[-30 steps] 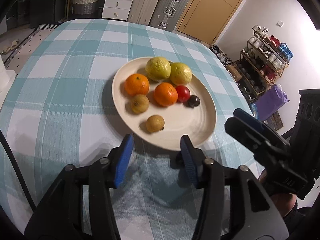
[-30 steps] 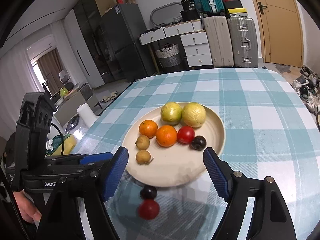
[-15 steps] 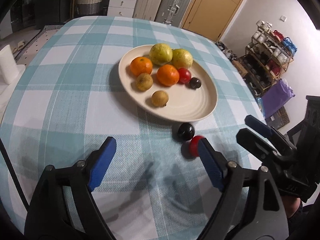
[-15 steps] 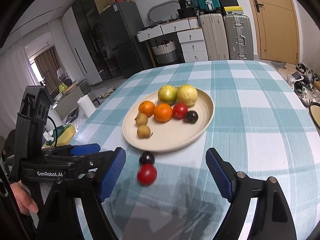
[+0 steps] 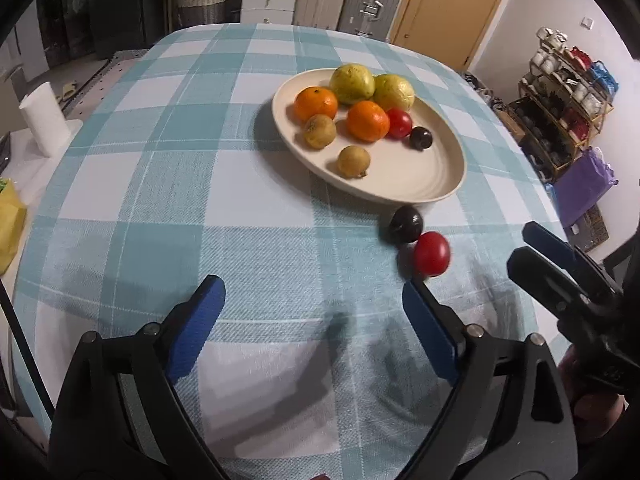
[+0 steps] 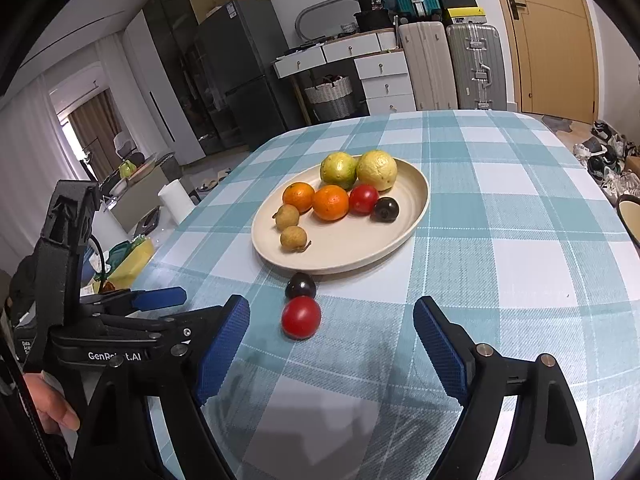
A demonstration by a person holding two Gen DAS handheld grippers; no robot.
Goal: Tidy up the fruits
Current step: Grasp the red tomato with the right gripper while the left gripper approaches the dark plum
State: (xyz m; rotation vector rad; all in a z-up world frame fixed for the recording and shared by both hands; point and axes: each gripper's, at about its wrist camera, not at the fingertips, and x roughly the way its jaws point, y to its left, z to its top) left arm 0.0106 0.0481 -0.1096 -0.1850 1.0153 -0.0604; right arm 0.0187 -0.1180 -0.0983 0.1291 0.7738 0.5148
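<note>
A cream plate [image 5: 420, 184] [image 6: 404, 236] on the checked tablecloth holds two green guavas, two oranges, two brown longans, a red tomato and a dark plum. A second dark plum [image 5: 406, 219] [image 6: 300, 285] and a second red tomato [image 5: 431, 253] [image 6: 301, 317] lie on the cloth just off the plate's near rim, touching each other. My left gripper [image 5: 314, 324] is open and empty, near and left of them. My right gripper [image 6: 332, 344] is open and empty, with the tomato just ahead between its fingers.
A white paper roll [image 5: 42, 118] and a yellow bag [image 5: 10, 224] sit off the table's left edge. Suitcases, drawers and a door stand behind the table. A shelf rack [image 5: 560, 92] stands to the right. A bowl rim [image 6: 630, 216] shows at the right edge.
Both grippers have pulled back from the plate toward the near table edge. The left gripper's jaws have opened wider. The loose plum and tomato have come into the left view.
</note>
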